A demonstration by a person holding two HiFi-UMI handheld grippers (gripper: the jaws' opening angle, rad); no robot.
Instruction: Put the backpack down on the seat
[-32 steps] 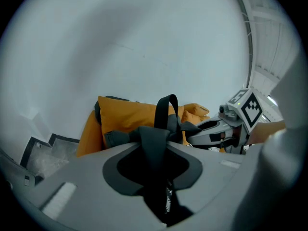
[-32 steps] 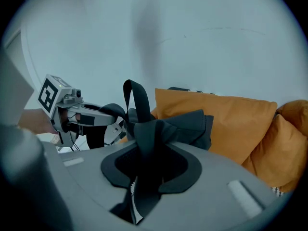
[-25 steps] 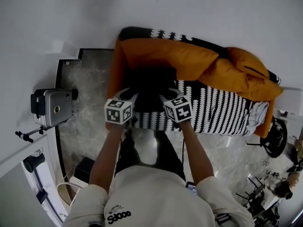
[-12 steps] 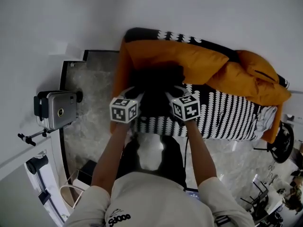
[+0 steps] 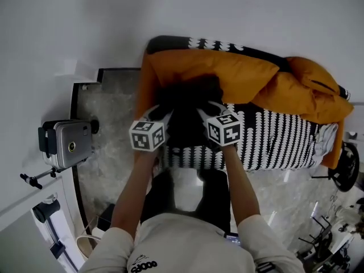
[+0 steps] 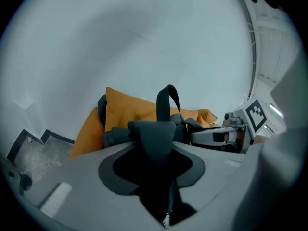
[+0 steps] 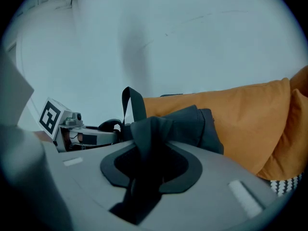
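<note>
A black backpack (image 5: 190,104) rests upright on the sofa seat (image 5: 273,135), which has a black-and-white patterned cover, and it leans against an orange cushion (image 5: 216,73). My left gripper (image 5: 162,110) holds its left side and my right gripper (image 5: 207,108) its right side. In the left gripper view dark backpack fabric (image 6: 151,134) fills the gap between the jaws, which are opening, and the carry loop (image 6: 168,100) stands up behind. In the right gripper view the right gripper (image 7: 151,148) is shut on a fold of the same fabric (image 7: 187,124).
More orange cushions (image 5: 307,90) lie along the sofa's right part. A silver box-like case (image 5: 65,144) and a tripod (image 5: 34,178) stand left of the sofa on the marble floor (image 5: 108,112). A dark wheel-like thing (image 5: 347,166) sits at the right edge. White wall lies behind.
Both grippers and the backpack have edged slightly right and forward against the orange cushion. Both grippers stay on the backpack.
</note>
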